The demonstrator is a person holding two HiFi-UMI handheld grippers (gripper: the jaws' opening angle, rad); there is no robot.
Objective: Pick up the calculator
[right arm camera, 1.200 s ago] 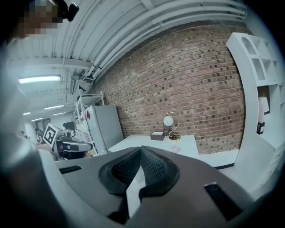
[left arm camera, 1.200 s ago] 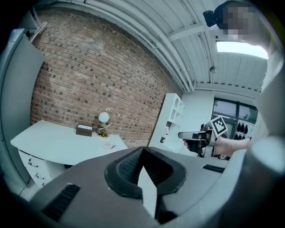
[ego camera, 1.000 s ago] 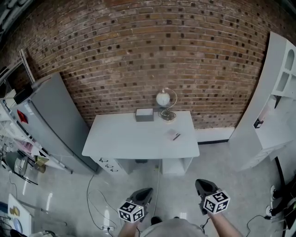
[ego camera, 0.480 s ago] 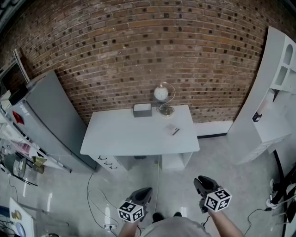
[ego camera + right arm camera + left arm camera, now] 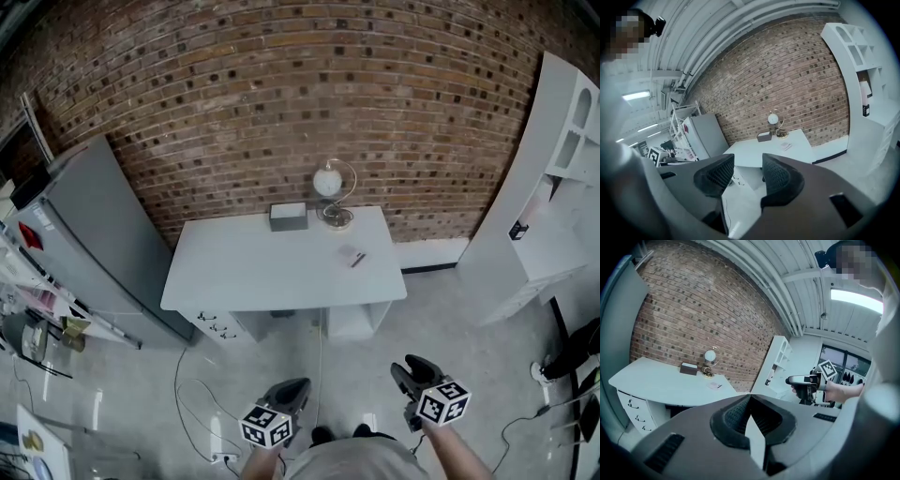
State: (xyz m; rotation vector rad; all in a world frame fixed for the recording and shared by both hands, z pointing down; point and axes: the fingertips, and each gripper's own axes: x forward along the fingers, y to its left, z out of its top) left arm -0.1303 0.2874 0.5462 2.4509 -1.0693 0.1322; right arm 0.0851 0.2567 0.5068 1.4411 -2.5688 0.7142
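Observation:
The calculator [image 5: 352,257] is a small flat pale thing with a dark strip, lying on the right half of the white table [image 5: 234,281]. It also shows far off in the left gripper view as the calculator [image 5: 714,386] and in the right gripper view as the calculator [image 5: 786,146]. Both grippers hang over the floor, well short of the table. My left gripper [image 5: 292,386] [image 5: 750,397] has its pads meeting, with nothing held. My right gripper [image 5: 405,367] [image 5: 747,161] is opening its jaws, and only floor shows in the gap between them.
At the table's back edge stand a grey box [image 5: 288,216] and a globe lamp [image 5: 330,184], against the brick wall. A grey cabinet [image 5: 84,234] stands left of the table, a white shelf unit [image 5: 553,187] to the right. Cables [image 5: 192,394] trail over the floor.
In the head view the table has slid slightly upward and the room has shifted. Both grippers stay at the bottom edge, over the floor.

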